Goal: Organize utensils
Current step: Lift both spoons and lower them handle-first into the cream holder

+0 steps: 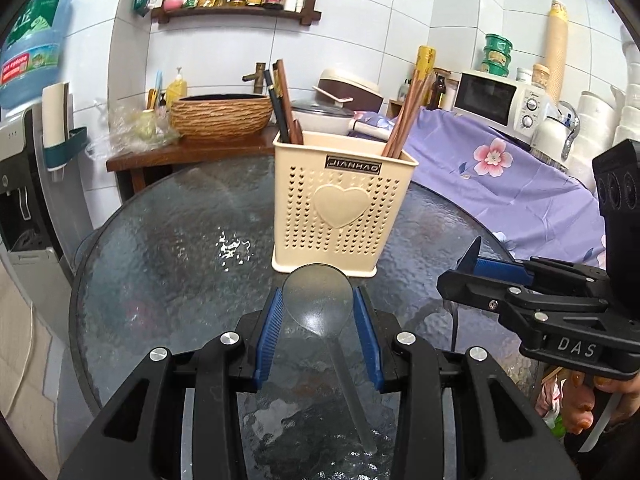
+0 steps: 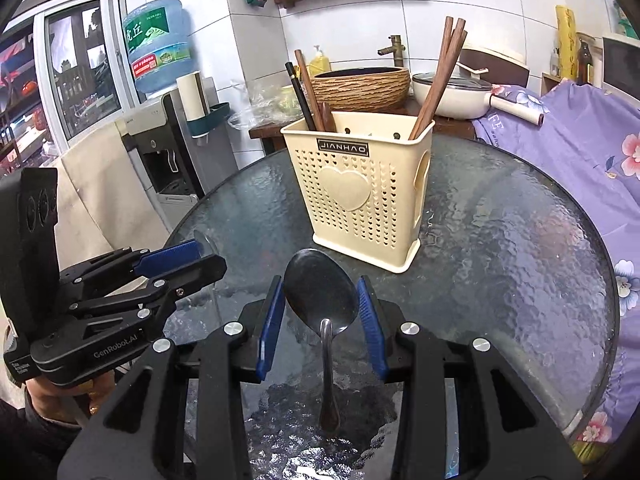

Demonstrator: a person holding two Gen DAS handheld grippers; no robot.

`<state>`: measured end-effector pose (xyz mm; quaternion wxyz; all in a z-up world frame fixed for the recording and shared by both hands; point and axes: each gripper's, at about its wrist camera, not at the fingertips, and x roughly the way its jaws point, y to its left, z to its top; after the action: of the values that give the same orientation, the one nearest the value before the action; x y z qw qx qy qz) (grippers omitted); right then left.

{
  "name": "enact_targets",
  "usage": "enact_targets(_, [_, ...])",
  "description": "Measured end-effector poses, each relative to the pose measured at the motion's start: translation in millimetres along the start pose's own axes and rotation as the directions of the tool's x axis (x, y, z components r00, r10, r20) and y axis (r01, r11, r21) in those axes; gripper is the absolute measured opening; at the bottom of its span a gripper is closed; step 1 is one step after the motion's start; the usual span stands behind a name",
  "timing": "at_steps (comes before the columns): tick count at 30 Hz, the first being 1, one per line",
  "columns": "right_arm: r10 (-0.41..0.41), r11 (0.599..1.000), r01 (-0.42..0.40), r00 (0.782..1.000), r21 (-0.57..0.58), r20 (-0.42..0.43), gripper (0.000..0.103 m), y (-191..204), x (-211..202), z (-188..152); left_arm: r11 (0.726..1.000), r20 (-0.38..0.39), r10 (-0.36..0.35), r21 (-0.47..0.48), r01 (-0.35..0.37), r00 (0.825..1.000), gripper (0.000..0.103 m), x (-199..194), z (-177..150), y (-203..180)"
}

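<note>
The left gripper (image 1: 318, 332) is closing its blue pads (image 1: 267, 340) on the bowl of a translucent plastic spoon (image 1: 320, 304), one pad against each side, with the handle trailing back and down toward the camera above the round glass bench (image 1: 168, 240). The right gripper (image 2: 322, 318) is likewise clamping a metal spoon (image 2: 320, 296) by the bowl between its blue pads (image 2: 270, 328), its curved handle hanging down over the glass.

Just ahead of both spoons, a cream perforated utensil holder (image 1: 340, 208) with a raised heart on its front is standing upright on the bench. Dark chopsticks (image 1: 282, 100) are leaning out of its left rear corner and brown wooden chopsticks (image 1: 404, 116) out of its right rear corner.

In the left wrist view the right gripper is showing at the right edge, its pads at the metal spoon's bowl. Behind the bench a woven basin (image 1: 222, 114), a white lidded pan (image 2: 452, 94) and a purple floral cloth (image 1: 512, 184) are sitting.
</note>
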<state>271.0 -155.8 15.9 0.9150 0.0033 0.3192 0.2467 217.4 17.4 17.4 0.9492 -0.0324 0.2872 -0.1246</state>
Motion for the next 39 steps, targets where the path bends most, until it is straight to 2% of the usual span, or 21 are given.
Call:
enact_targets(10, [0.033, 0.999, -0.033, 0.999, 0.013, 0.035, 0.037, -5.8, -13.6, 27.7, 1.0, 0.077, -0.014, 0.005, 0.013, 0.997, 0.035, -7.9, 29.1, 3.5])
enact_targets(15, [0.045, 0.998, -0.049, 0.991, 0.028, 0.128, 0.037, -7.6, -31.8, 60.9, 1.0, 0.157, -0.002, 0.003, 0.001, 0.988, 0.035, -12.4, 63.3, 4.0])
enact_targets(22, [-0.015, 0.999, 0.004, 0.955, 0.037, 0.295, 0.037, -13.2, -49.5, 132.0, 0.999, 0.301, 0.043, -0.006, -0.043, 0.953, 0.035, -21.3, 131.9, -0.1])
enact_targets(26, [-0.043, 0.999, 0.029, 0.936, 0.046, 0.35, 0.037, -17.3, -49.0, 165.2, 0.994, 0.374, 0.112, -0.035, -0.106, 0.921, 0.035, -15.6, 167.1, 0.4])
enact_targets(32, [-0.114, 0.993, 0.1, 0.915, 0.058, 0.387, 0.038, -25.1, -26.7, 189.1, 0.985, 0.379, 0.173, -0.072, -0.157, 0.909, 0.035, 17.5, 190.5, 1.2])
enact_targets(39, [-0.14, 0.99, 0.121, 0.933, 0.079, 0.331, 0.038, -40.2, 14.1, 167.9, 0.979, 0.32, 0.2, -0.042, -0.197, 0.926, 0.035, 60.0, 168.0, 4.0])
